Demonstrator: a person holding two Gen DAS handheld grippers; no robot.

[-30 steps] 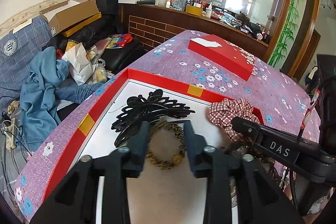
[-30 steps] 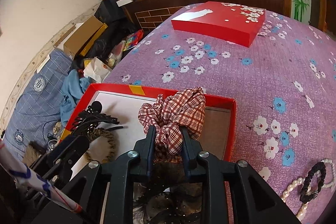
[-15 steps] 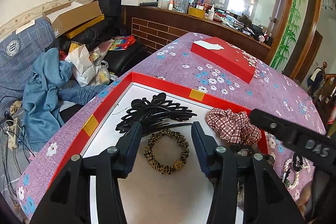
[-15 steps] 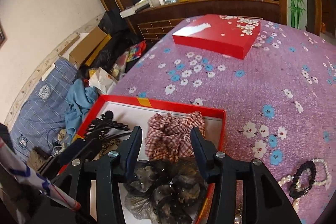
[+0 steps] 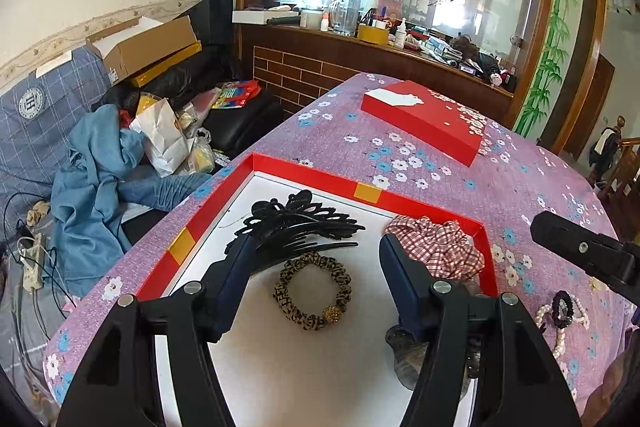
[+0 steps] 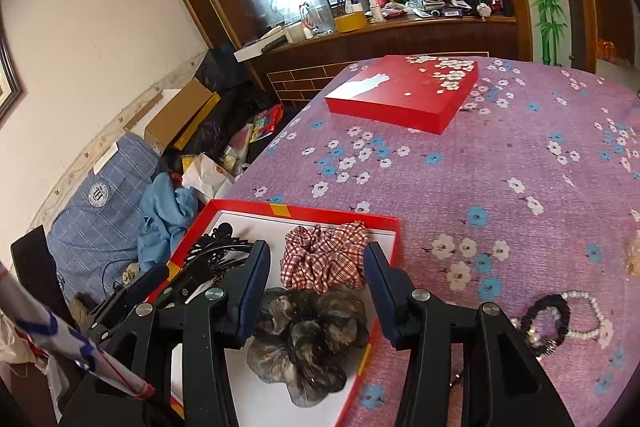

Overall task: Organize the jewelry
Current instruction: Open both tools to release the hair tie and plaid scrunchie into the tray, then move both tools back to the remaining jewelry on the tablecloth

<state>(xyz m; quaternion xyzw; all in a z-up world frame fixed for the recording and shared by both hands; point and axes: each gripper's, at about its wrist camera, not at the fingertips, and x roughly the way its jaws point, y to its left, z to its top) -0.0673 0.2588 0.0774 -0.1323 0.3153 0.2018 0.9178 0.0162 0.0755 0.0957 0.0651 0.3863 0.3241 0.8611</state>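
A red tray with a white floor [image 5: 308, 171] [image 6: 304, 207] lies on the flowered purple table. In it are a black hair claw [image 5: 298, 227], a leopard-print hair tie [image 5: 313, 291], a red checked scrunchie [image 5: 436, 247] [image 6: 324, 259] and a brown-grey scrunchie [image 6: 308, 339]. My left gripper [image 5: 316, 247] is open and empty above the leopard tie. My right gripper [image 6: 316, 255] is open and empty above both scrunchies. A pearl bracelet [image 6: 584, 315] and a black hair tie [image 6: 546, 323] lie on the table right of the tray.
The red box lid [image 5: 424, 119] [image 6: 404, 91] lies at the far side of the table. A cluttered sofa with blue cloth [image 5: 92, 179] stands left of the table. A wooden counter with bottles [image 5: 360, 39] runs behind.
Both grippers have opened and drawn back and up. The left let go of the leopard tie, the right let go of the checked scrunchie; both now lie in the tray.
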